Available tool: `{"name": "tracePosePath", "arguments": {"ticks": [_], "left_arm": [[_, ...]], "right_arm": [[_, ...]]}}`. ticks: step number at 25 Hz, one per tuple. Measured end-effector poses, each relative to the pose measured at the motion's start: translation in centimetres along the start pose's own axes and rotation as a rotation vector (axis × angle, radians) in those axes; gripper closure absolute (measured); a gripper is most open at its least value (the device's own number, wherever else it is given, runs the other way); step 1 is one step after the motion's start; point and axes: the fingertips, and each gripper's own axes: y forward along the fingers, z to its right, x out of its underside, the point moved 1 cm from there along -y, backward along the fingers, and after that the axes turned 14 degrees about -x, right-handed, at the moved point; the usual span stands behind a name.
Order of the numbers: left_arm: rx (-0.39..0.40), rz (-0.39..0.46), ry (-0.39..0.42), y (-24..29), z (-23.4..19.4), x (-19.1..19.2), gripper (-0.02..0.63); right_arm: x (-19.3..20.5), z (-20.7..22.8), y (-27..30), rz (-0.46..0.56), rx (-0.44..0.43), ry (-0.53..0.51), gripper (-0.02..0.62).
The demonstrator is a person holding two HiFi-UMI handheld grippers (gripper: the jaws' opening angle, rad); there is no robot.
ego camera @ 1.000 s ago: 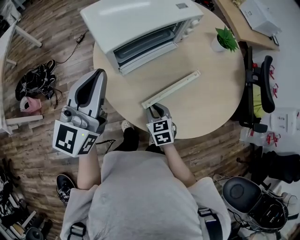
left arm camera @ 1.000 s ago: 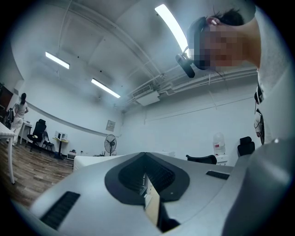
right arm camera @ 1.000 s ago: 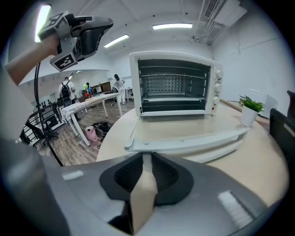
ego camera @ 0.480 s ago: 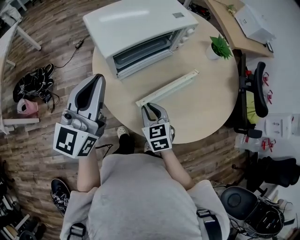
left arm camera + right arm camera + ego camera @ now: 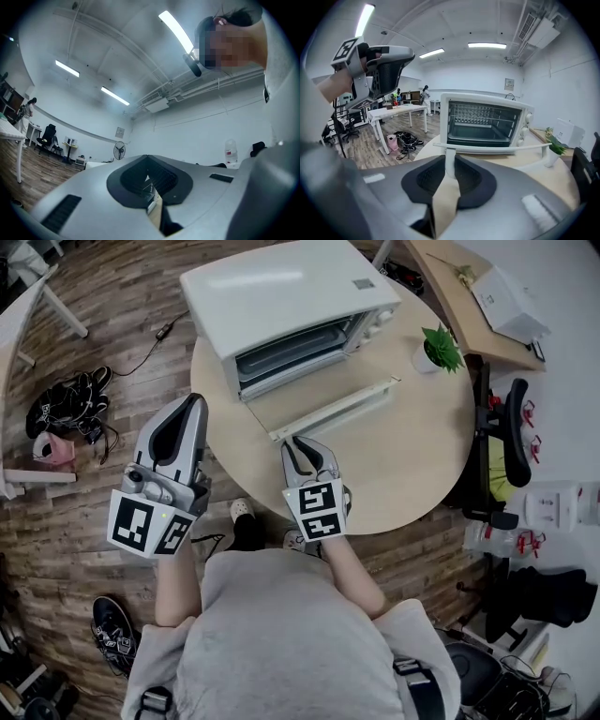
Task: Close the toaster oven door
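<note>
- A round pale counter (image 5: 412,465) stands on a wood-plank floor, with shoes (image 5: 61,404) lying on the boards to one side and a small potted plant (image 5: 436,345) near the counter's far edge.
- The toaster oven (image 5: 281,292) sits at the back of the counter. Its door (image 5: 300,401) is folded down toward the person, so the wire rack and the dark cavity show in the right gripper view.
- The door's long white handle (image 5: 337,407) runs along the door's free edge, which is the edge nearest the person and the natural place to take hold.
- The right gripper (image 5: 295,442) has its jaws closed on the short post at the handle's left end. A hold there probably lets the bar swing up with the door without slipping sideways.
- The left gripper (image 5: 192,401) hangs off the counter's edge above the floor, well apart from the oven. Its jaws are together with nothing between them, and it looks parked out of the door's path.
- The closing appears to be at an early stage, as the door remains wide open. The next move likely calls for lifting the handle up and back toward the oven's front.
</note>
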Motion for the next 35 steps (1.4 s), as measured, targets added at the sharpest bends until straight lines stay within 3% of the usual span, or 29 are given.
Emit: {"name": "tracePosePath", "arguments": {"ticks": [35], "left_arm": [[-0.13,0.048,-0.03,-3.7,-5.2,-1.8,0.598]], "right_arm": [[-11.2,1.6,4.3,0.053,-0.037,-0.168,0.522]]}}
